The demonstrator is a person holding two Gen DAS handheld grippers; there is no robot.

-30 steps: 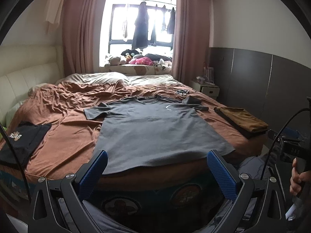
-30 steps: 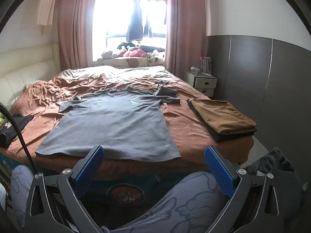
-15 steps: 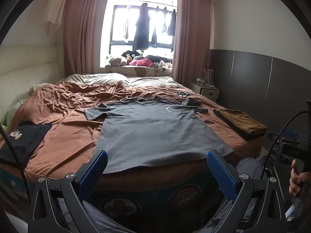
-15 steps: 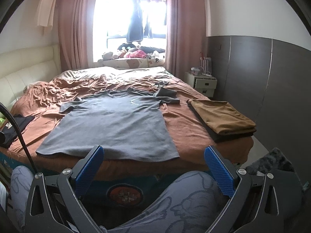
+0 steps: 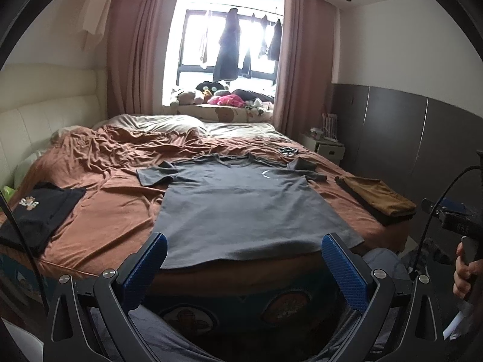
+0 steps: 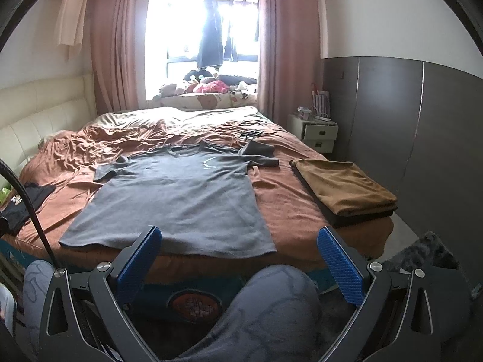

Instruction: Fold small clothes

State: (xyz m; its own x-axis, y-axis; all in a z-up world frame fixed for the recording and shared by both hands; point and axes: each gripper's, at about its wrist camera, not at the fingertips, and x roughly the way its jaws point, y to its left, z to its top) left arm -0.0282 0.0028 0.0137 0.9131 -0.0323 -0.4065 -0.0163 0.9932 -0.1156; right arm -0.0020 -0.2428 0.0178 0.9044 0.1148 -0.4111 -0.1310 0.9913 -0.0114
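1. Both claws wide apart, empty: left claw [image 5: 241, 259], right claw [image 6: 238, 250]. Blue ribbed pads. Both hover short of the bed edge, w/ barely any shift vs a sec ago, so folding not started.
2. Grey tee [image 6: 178, 199] flat on bed [image 6: 289, 199], hem nearest; soft knit, right sleeve rumpled.
3. Folded brown cloth [image 6: 344, 187] at right, black tee [image 5: 39, 211] at left.
4. Rust sheet beyond: creased.

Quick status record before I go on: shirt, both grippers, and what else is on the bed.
shirt: grey T-shirt spread flat, unfolded, hem at near bed edge
left gripper: open, empty, short of hem
right gripper: open, empty, short of hem
right of shirt: folded brown cloth
left of shirt: black garment
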